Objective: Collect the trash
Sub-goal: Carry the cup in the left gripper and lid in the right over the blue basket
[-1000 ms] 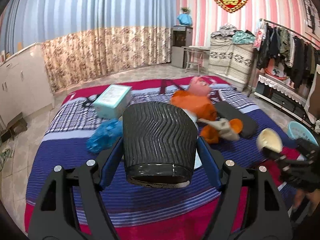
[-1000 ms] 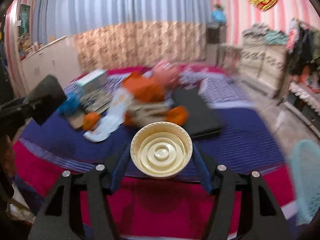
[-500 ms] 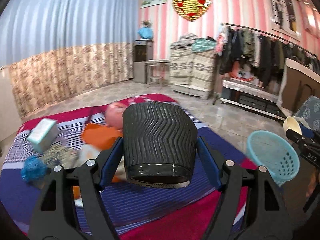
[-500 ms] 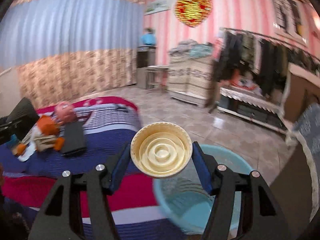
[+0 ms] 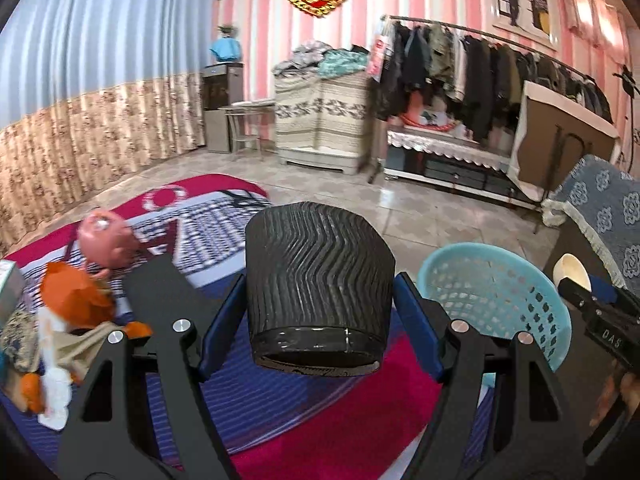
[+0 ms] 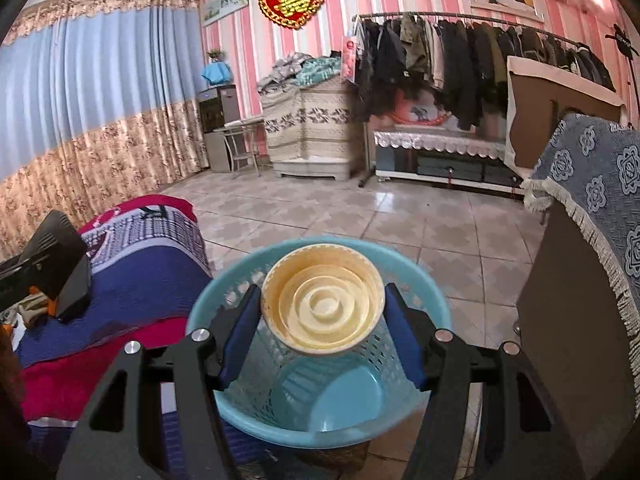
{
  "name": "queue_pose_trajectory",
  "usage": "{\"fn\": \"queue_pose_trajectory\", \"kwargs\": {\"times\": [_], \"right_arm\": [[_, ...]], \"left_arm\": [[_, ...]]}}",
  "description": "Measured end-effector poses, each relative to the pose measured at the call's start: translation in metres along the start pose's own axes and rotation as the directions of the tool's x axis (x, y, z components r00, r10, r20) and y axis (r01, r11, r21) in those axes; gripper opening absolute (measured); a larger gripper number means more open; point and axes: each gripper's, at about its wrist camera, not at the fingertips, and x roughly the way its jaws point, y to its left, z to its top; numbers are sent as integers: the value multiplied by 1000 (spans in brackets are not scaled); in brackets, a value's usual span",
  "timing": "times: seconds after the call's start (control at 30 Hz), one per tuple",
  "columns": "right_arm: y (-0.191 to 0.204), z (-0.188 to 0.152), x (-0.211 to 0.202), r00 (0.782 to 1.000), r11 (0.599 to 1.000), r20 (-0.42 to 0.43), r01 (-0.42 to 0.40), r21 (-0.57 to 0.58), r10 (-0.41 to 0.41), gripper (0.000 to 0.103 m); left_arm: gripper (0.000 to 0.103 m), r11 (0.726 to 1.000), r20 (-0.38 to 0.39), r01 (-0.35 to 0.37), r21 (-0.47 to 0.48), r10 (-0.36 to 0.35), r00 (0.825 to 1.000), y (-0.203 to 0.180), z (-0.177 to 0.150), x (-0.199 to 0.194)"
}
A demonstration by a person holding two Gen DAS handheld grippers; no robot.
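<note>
Now the right tongs (image 6: 322,314), clamped on a cream lid (image 6: 323,309), hang over the blue basket (image 6: 420,276) for dropping; the left tongs (image 5: 320,312) grip a black ribbed cup (image 5: 318,284) beside the bed's (image 5: 320,424) edge.

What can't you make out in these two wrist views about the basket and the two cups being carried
- Basket floor: in the right wrist view the cream cup covers part of it, so whether it is empty is unclear.
- Black ribbed cup: its inside is unseen in the left wrist view; it points away.
- Right gripper: cut off by the left view's right edge.
- Orange toy: blurred, partly behind the left gripper.
</note>
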Motion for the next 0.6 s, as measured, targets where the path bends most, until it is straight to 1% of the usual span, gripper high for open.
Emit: {"fn": "queue_pose_trajectory", "kwargs": {"times": [0.07,0.17,0.27,0.37,0.47,0.6], "right_arm": [[-4,0,5,1000,1000,-12,19,6,-19,61],[-14,-2,7,999,999,-25,34,24,-33,61],[-22,2,19,998,999,-39,41,34,-40,61],[-29,-3,23,997,997,-51,58,47,-55,61],[-39,-6,24,996,994,-57,79,73,-75,61],[-47,-11,24,991,989,-67,119,89,-113,61]], "left_arm": [[72,1000,-9,22,11,-22,1000,-12,1,11],[72,997,-29,73,35,-72,997,-34,4,30],[72,993,-40,102,65,-99,994,-51,3,41],[72,985,-70,148,84,-142,987,-69,3,60],[72,981,-83,168,102,-160,984,-83,1,72],[72,971,-115,207,119,-194,974,-102,-3,94]]}}
